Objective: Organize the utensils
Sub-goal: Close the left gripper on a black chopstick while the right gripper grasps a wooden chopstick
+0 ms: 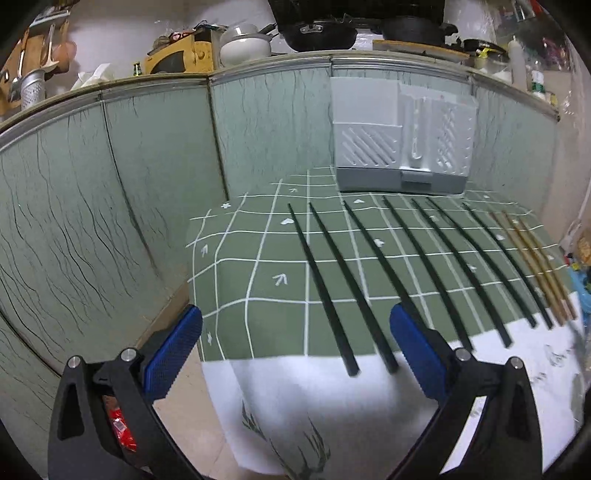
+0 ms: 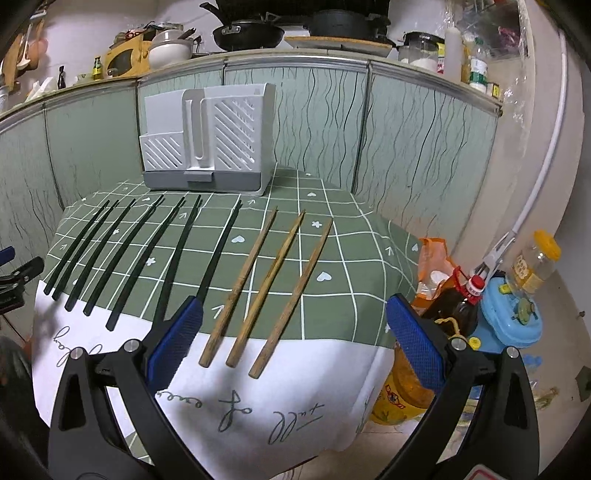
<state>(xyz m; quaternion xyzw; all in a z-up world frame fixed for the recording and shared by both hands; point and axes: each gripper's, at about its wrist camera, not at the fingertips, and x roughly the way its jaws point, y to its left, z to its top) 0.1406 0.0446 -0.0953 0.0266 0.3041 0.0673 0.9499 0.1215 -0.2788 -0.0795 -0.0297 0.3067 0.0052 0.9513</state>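
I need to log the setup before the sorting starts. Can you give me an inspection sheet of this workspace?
Surface: green checked tablecloth with a white printed border, covering a small table.
Job's things: seven black chopsticks and three wooden chopsticks lying side by side; white utensil holder upright at the back, nothing seen in it.
Clutter: nothing seen on the cloth.
Grippers: left gripper and right gripper both open, holding nothing, hovering over the table's near edge.
Cables: white pipe along the right wall.
Surroundings: pans on the counter; oil bottle and yellow-lidded jar beside the table.
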